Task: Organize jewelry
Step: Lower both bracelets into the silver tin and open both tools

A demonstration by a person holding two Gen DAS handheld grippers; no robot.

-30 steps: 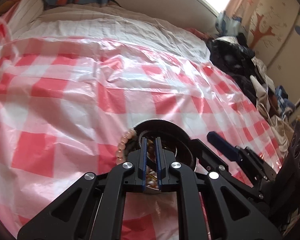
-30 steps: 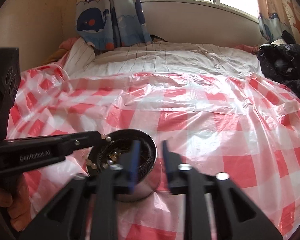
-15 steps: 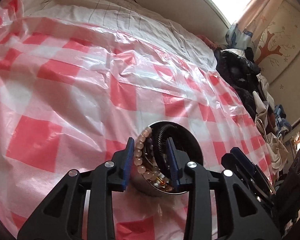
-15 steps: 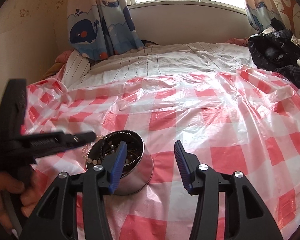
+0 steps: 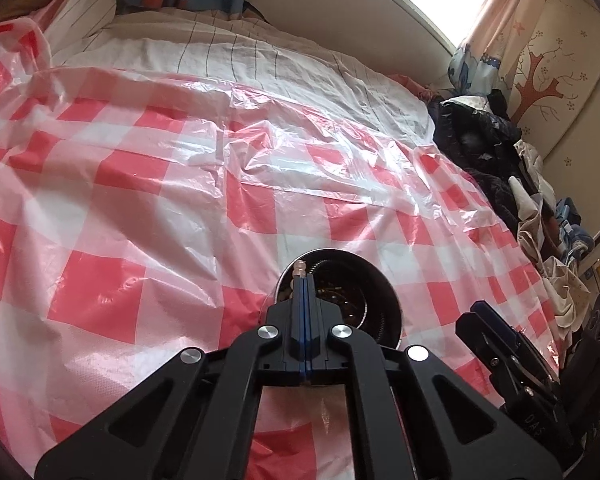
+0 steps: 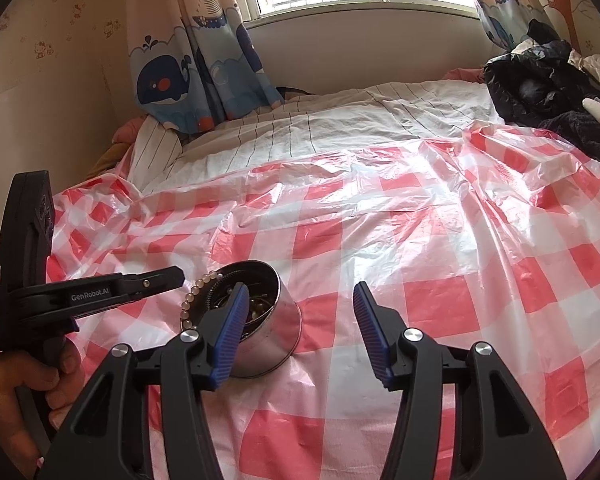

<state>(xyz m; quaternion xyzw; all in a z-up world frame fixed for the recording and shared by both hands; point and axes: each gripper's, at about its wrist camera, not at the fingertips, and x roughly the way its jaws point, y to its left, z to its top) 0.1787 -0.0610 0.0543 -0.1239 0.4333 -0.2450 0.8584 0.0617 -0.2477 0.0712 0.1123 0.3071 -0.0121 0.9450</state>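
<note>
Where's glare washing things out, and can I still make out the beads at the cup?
Left wrist view: glare streaks the checkered plastic sheet; window blown out; only a bead or two show above the shut left hand-held gripper. Right wrist view: sheen mid-sheet; bead bracelet draped over the metal cup rim reads sharply.

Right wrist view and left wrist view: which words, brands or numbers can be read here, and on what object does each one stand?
"GenRobot.AI": white print on the side of the left gripper, seen in the right wrist view.
"Data Acquisition System": small white print on the same gripper's body, near the left edge, barely readable.
Embossed letters on the right gripper body in the left wrist view: too dim to read.
The metal bowl, bead bracelet and checked sheet carry no text.
</note>
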